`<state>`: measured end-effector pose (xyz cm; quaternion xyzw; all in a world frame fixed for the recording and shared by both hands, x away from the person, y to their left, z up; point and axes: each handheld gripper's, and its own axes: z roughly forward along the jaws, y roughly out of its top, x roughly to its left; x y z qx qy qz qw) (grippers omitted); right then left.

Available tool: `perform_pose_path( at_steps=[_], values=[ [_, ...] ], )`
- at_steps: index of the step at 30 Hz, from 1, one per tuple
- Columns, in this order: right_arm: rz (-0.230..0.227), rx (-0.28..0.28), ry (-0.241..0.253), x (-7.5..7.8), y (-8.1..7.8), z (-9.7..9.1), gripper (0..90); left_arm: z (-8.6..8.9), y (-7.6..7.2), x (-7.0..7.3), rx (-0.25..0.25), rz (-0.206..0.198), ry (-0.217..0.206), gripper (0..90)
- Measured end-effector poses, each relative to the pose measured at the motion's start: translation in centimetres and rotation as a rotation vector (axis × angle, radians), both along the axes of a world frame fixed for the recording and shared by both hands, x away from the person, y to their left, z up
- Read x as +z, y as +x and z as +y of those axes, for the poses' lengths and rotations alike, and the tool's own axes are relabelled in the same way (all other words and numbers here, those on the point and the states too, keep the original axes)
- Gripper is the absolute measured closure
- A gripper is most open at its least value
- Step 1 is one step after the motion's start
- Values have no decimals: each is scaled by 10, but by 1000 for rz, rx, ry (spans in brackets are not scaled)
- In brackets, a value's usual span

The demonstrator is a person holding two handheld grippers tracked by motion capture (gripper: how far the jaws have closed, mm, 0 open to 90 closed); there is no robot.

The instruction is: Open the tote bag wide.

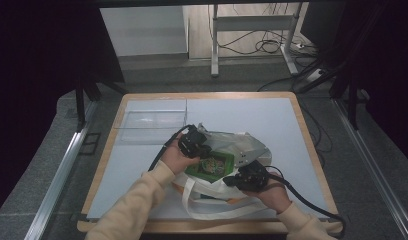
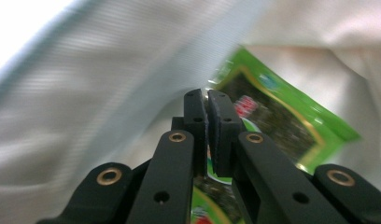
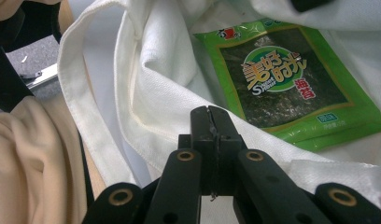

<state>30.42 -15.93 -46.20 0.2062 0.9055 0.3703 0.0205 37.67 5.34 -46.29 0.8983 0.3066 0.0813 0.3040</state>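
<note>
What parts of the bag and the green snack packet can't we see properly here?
- Green packet: blurred in the left gripper view, and the left gripper's fingers cover its near end.
- Packet's small print: too small in the high view.
- White bag: its bottom is cut off by the edges of the right gripper view.
- Whether the right gripper pinches bag cloth: its own fingers hide that.

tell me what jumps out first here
A bright green seaweed packet lies in the open mouth of a white cloth bag near the table's front edge. Both grippers, left and right, work at the bag's rim, jaws shut.
</note>
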Motion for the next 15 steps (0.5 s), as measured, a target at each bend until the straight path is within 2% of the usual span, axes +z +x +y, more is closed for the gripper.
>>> perform_pose_path(
  at_steps=[1, 4, 8, 12, 15],
  values=[
    [0, 0, 0, 0, 0, 0, 886, -2, 0, -1, -11, 6, 10, 882],
    [-2, 0, -1, -1, 0, 1, 886, -6, 4, -7, 11, -14, 48, 888],
    [0, -2, 0, 0, -1, 0, 886, -8, 9, -12, 47, -19, 51, 899],
    [4, 4, -3, -2, 0, 1, 886, -10, 12, -13, 64, -44, 86, 900],
    [15, 11, -1, -4, -1, 3, 886, -11, 15, -14, 82, -50, 83, 900]
  ],
)
